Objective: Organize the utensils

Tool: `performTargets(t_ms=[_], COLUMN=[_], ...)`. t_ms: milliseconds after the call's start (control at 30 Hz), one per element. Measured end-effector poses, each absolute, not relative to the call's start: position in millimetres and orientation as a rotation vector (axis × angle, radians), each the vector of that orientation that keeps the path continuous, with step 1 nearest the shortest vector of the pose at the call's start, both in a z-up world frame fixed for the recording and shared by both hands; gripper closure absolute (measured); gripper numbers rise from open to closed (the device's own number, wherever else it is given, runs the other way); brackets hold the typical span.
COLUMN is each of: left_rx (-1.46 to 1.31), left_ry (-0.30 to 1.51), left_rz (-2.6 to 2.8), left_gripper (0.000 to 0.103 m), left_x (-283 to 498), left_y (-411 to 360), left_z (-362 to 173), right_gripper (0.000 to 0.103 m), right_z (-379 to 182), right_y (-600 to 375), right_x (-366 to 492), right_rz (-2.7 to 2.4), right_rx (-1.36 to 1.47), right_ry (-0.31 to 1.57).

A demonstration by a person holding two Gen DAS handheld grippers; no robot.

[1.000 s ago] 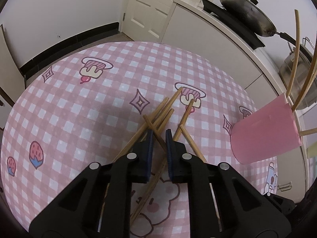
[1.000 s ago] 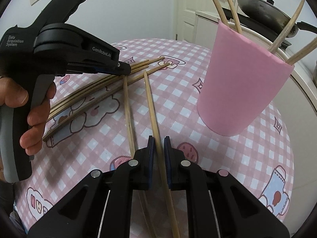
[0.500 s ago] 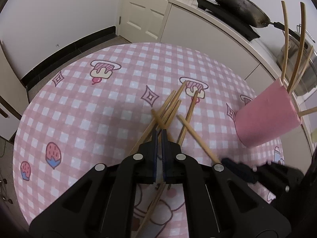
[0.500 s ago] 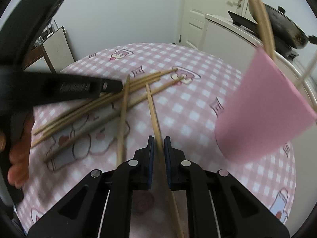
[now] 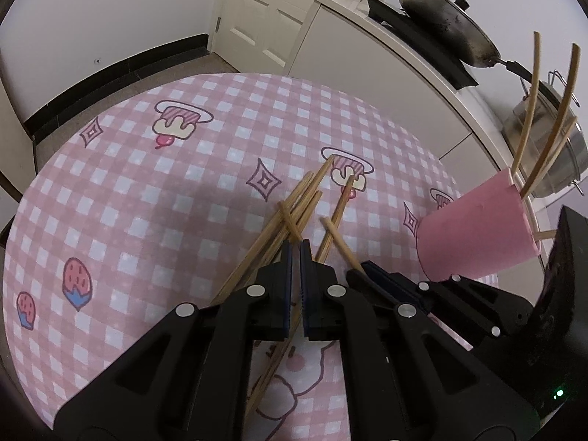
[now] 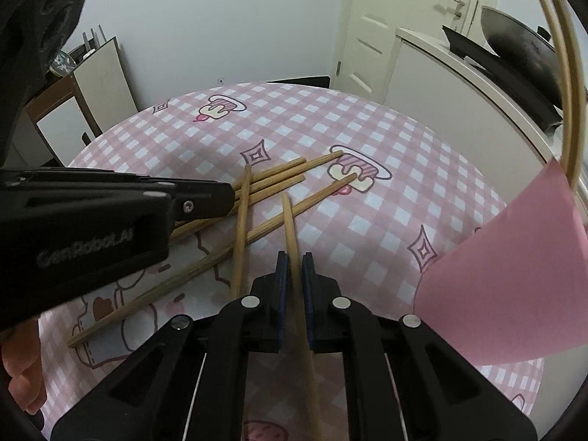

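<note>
Gingham cloth in pink and white, printed with cartoon sweets, covers the round table [image 5: 110, 191]. At its right side a smooth pink paper cup [image 5: 481, 235] is seen, with several thin bamboo chopsticks [image 5: 529, 110] leaning out of it. Loose chopsticks [image 6: 279, 176] lie fanned near the middle, tips pointing away toward the far edge. One chopstick [image 6: 294, 242] is clamped lengthwise by the right gripper [image 6: 292, 261]. A crossing stick [image 5: 288, 220] is pinched by the left gripper [image 5: 296, 250], its black jaws drawn together.
</note>
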State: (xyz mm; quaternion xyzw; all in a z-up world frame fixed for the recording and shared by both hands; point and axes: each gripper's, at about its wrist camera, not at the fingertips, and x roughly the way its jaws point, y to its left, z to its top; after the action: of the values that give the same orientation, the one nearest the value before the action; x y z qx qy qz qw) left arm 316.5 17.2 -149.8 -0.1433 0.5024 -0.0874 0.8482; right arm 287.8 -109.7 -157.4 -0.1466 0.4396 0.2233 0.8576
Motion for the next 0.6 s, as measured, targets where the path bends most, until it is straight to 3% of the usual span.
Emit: performTargets(t_ms=[367, 467, 600], left_rx=[-0.285, -0.288, -0.269], left_ry=[1.080, 1.076, 1.067], left_rz=[-0.167, -0.164, -0.148], left_gripper=[0.097, 0.077, 0.074], left_x=[323.3, 323.5, 326.4], left_y=[2.4, 1.2, -3.0], left_z=[-153.8, -154.1, -153.8], right_gripper=[0.097, 0.097, 0.097], right_z=[-157.3, -157.0, -156.8], right_y=[-116.2, -117.6, -120.2], right_x=[289.1, 288.4, 287.9], right_rz=[0.481, 0.484, 0.492], right_rx=[-0.278, -0.270, -0.259], right_ry=[0.925, 0.924, 0.927])
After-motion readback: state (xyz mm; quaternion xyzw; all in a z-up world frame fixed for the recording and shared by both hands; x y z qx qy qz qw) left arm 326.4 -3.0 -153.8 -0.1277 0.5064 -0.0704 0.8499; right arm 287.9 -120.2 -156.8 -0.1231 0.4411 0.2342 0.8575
